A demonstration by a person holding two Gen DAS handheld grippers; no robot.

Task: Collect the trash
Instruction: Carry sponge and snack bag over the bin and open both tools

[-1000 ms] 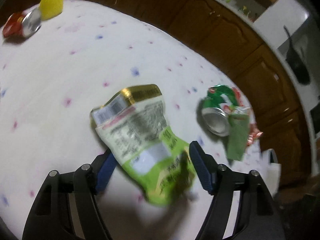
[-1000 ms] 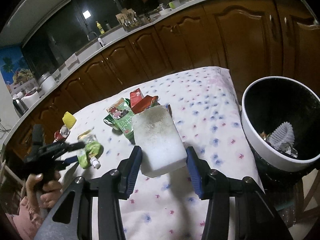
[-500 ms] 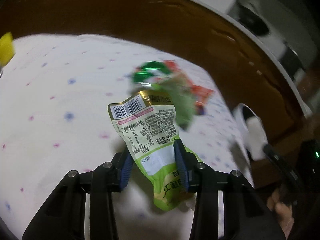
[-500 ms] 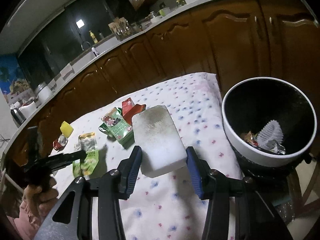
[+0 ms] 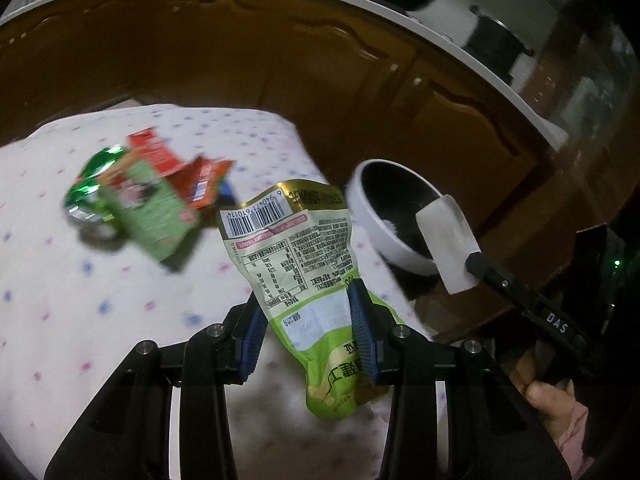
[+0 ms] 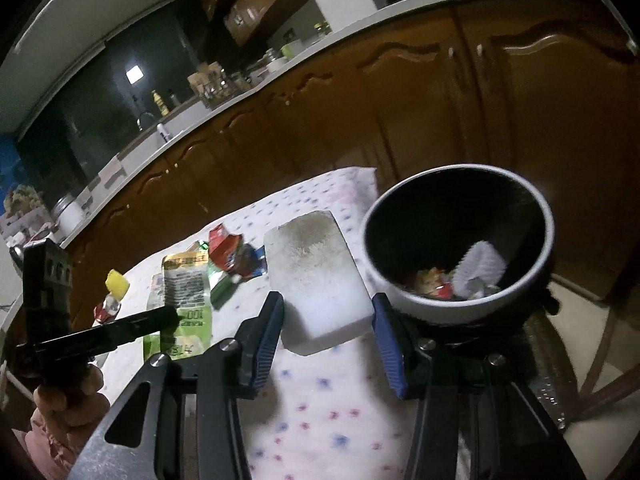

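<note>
The left gripper (image 5: 306, 332) pinches a light, crinkly green snack pouch (image 5: 298, 276) by its middle above the table — best held there (it flops) — while the right gripper (image 6: 330, 344) clamps a soft white sponge (image 6: 316, 280) beside the bin (image 6: 412, 304).

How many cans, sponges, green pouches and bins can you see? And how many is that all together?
Cans: 2, the green can and the red can
Sponges: 1, the sponge
Green pouches: 1, the green pouch
Bins: 1, the bin
Total: 5
</note>
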